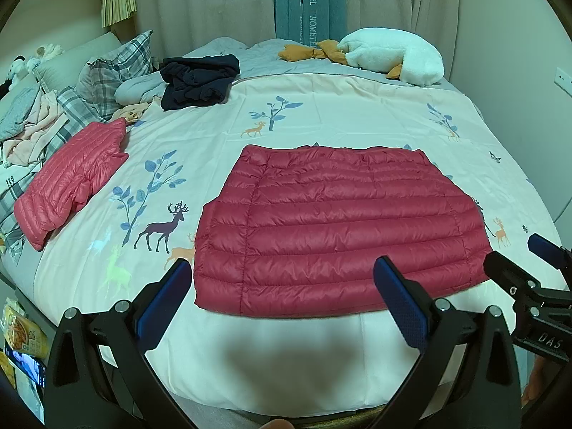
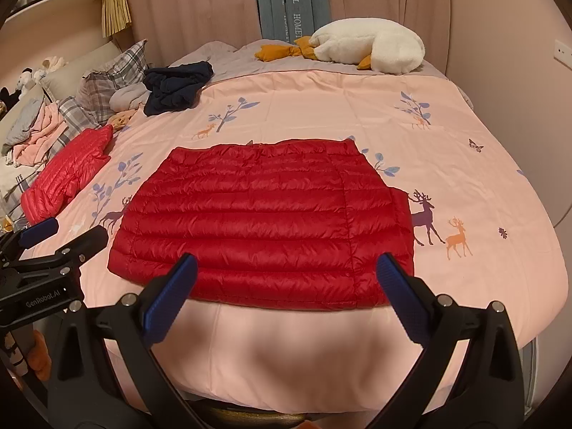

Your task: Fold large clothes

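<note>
A red quilted down jacket point(image 1: 336, 236) lies flat on the bed as a folded rectangle, near the front edge; it also shows in the right wrist view point(image 2: 264, 228). My left gripper point(image 1: 282, 268) is open and empty, held above the jacket's near hem. My right gripper point(image 2: 286, 264) is open and empty, also above the near hem. The right gripper shows at the right edge of the left wrist view point(image 1: 514, 257). The left gripper shows at the left edge of the right wrist view point(image 2: 68, 236).
A folded pink-red down jacket point(image 1: 71, 186) lies at the left of the deer-print bedspread point(image 1: 321, 121). A crumpled dark navy garment point(image 1: 196, 82) lies farther back. A white goose plush point(image 1: 393, 53), plaid pillows point(image 1: 114, 68) and loose clothes point(image 1: 32, 128) sit at the back and left.
</note>
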Demonstrator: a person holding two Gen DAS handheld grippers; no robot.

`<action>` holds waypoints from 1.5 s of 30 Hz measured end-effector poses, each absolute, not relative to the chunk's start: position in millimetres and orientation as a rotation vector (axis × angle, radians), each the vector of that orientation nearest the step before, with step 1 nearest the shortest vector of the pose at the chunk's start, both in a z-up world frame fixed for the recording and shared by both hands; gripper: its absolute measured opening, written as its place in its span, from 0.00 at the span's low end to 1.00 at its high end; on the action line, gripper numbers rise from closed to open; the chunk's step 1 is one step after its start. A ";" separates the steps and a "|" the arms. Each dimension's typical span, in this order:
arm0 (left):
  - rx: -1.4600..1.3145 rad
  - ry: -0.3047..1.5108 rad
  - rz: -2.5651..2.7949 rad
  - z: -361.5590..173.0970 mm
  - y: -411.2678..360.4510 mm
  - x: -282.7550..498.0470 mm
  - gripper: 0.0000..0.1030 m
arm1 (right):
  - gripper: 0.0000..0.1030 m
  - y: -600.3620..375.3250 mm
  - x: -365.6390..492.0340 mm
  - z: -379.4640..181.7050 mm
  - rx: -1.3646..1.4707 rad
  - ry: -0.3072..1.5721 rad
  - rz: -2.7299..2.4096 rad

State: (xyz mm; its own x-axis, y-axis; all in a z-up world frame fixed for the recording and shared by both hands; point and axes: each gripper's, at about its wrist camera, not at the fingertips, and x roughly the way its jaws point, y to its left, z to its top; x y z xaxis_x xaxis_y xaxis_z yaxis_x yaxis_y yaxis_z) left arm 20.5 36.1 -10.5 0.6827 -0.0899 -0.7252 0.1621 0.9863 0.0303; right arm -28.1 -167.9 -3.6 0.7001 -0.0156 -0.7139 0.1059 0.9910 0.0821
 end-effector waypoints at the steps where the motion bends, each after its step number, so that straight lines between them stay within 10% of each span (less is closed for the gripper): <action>1: 0.095 0.807 -0.141 -10.3 36.2 20.5 0.99 | 0.98 -167.8 -28.0 -3.5 0.119 0.794 -0.068; 45: 0.093 0.813 -0.143 -13.8 37.7 21.6 0.99 | 0.98 -163.6 -28.1 -5.9 0.111 0.798 -0.066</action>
